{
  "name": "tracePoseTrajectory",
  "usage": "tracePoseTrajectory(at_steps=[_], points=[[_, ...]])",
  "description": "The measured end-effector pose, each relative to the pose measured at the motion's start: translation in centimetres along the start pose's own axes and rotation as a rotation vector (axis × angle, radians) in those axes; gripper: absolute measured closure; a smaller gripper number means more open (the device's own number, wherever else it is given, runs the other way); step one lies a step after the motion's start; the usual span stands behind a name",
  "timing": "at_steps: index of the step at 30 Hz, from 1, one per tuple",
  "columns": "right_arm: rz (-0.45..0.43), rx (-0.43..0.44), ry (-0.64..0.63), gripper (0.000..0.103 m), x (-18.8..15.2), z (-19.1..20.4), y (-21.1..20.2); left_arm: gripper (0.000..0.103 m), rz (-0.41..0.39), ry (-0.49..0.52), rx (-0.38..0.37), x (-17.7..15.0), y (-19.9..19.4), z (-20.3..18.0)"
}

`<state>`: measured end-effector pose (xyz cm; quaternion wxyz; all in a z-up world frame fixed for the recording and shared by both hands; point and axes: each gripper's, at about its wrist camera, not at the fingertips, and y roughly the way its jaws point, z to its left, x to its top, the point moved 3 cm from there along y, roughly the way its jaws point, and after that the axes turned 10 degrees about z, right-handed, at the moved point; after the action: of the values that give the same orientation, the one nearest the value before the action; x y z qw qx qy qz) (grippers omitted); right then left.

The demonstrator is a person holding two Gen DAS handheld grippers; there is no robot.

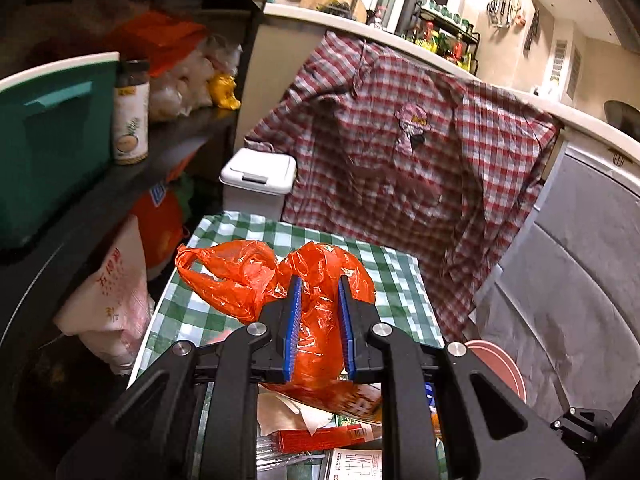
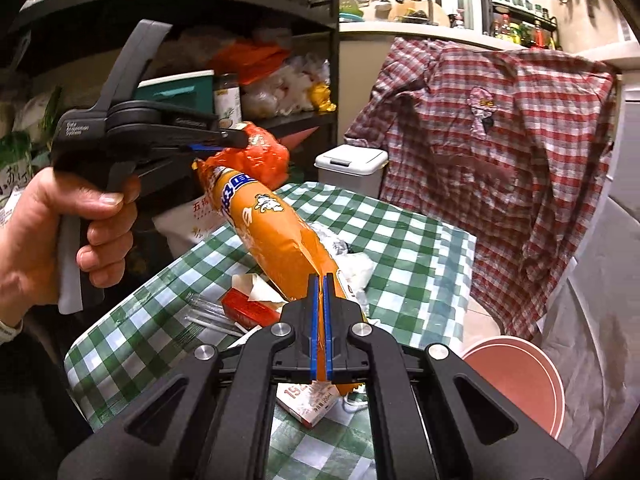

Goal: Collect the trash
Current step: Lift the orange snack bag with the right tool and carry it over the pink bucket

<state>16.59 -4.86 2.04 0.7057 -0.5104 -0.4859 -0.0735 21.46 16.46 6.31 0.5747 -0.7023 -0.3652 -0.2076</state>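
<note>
My left gripper (image 1: 318, 286) is pinched on the bunched neck of the orange plastic bag (image 1: 240, 276), jaws narrow, lifting it above the green-checked tablecloth (image 1: 400, 276). My right gripper (image 2: 322, 280) is clamped tight on the torn edge of an orange snack wrapper (image 2: 272, 224), holding it tilted up toward the bag. Below lie a red box (image 2: 244, 306), a small carton (image 2: 310, 402) and crumpled tissue (image 2: 360, 268). White lidded bin (image 2: 352, 170) stands behind the table.
</note>
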Motion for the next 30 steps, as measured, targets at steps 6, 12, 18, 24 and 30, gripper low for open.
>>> tracePoseTrajectory(at_steps=[6, 12, 18, 24, 30], points=[[-0.01, -0.033, 0.05, 0.101, -0.5, -2.0, -1.6, 0.085, -0.054, -0.021, 0.036, 0.0, -1.6, -0.9], [-0.003, -0.083, 0.09, 0.101, -1.2, -4.5, -2.7, 0.085, -0.121, -0.015, 0.094, 0.6, -2.9, -3.0], [0.003, -0.14, 0.13, 0.101, -1.9, -6.8, -3.6, 0.085, -0.133, -0.031, 0.07, 0.9, -2.7, -4.4], [0.01, -0.196, 0.17, 0.101, -2.4, -8.9, -4.4, 0.085, -0.116, -0.016, 0.048, 0.6, -1.9, -5.5], [0.006, -0.234, 0.22, 0.101, -2.7, -11.0, -5.0, 0.085, -0.098, 0.023, 0.015, 0.2, -1.4, -7.0]])
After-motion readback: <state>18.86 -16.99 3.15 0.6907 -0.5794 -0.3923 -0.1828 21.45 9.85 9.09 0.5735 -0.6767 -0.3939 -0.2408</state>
